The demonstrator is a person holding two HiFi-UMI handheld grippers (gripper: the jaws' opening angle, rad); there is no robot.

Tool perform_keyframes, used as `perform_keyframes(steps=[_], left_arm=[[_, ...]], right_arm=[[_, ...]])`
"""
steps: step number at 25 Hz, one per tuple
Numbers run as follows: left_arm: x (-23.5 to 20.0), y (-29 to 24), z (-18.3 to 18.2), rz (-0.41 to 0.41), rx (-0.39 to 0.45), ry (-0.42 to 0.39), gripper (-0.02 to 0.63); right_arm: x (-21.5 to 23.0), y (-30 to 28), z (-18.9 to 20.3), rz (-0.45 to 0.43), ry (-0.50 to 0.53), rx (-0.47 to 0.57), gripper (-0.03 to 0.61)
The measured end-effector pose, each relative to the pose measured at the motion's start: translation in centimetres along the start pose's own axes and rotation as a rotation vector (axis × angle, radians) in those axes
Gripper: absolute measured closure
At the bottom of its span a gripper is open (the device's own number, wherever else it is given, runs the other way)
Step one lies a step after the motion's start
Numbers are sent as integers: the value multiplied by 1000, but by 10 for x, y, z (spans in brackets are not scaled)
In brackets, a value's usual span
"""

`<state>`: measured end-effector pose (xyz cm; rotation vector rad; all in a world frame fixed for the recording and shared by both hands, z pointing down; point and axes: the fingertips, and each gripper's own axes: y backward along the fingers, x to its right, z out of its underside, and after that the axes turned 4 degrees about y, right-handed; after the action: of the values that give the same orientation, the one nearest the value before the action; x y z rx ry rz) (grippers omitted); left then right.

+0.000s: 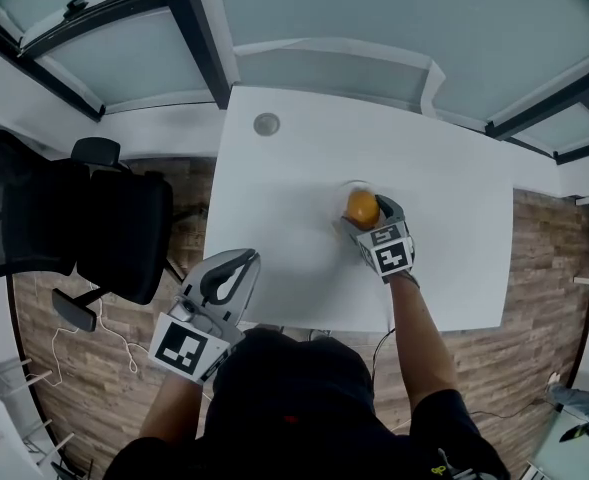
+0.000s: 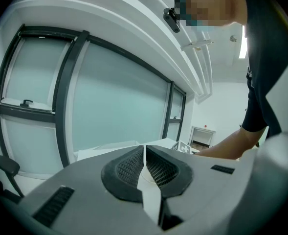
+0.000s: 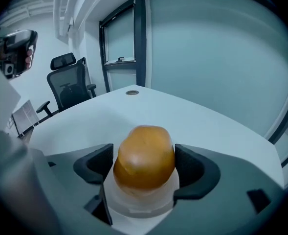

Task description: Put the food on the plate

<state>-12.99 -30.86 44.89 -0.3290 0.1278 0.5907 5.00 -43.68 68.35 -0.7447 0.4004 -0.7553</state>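
The food (image 3: 144,153) is seen at the pale plate (image 1: 358,183) in the middle of the bench (image 1: 274,188); whether it already rests there cannot be told. Only the release is judged to be left. The food's sides are clasped by the half-open right hand-held gripper (image 3: 144,166). The left hand-held gripper (image 2: 144,166) is closed on nothing and held off the bench.

Table with a plate right of centre, chair on the left.
The food (image 1: 362,208) is over the plate (image 1: 345,190), between the right gripper's (image 1: 365,216) jaws. The left gripper (image 1: 236,264) is over the table's (image 1: 454,188) near left edge, well apart. The chair (image 1: 84,218) stands left of the table.
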Motion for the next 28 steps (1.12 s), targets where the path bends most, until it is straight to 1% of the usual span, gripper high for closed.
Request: perform_keyframes(steps=[4,7,10,14,16,17,18,19,23,25,28], left_arm=[[10,2,-7,16,9,-13,578],[21,2,-14,35,19,-31,579],[36,1,-22,56,36,-41,580],[61,-1,-38,88,69,-74,578],[73,-1,-48,103,90,-91,580],[80,-1,-54,109,100,-100,578],[86,-1,-59,115,112,-110,580],[92,0,-65,121,123,-120,579],[112,5,-85,134,169,-155,580],[121,10,-93,136,190,-167,578],[132,17,-105,136,218,-178,580]], right_arm=[[5,27,-13,36,4,62,201],[11,64,-33,73,-5,153,201],[12,117,-58,106,-22,297,202],[4,192,-87,70,-112,512,204],[-3,228,-99,72,-113,593,205],[-6,246,-105,79,-105,629,217],[-9,264,-110,92,-98,667,261],[-11,282,-115,113,-94,703,323],[-19,347,-129,187,-70,808,457],[-26,375,-135,203,-42,849,506],[-38,412,-146,222,5,916,541]])
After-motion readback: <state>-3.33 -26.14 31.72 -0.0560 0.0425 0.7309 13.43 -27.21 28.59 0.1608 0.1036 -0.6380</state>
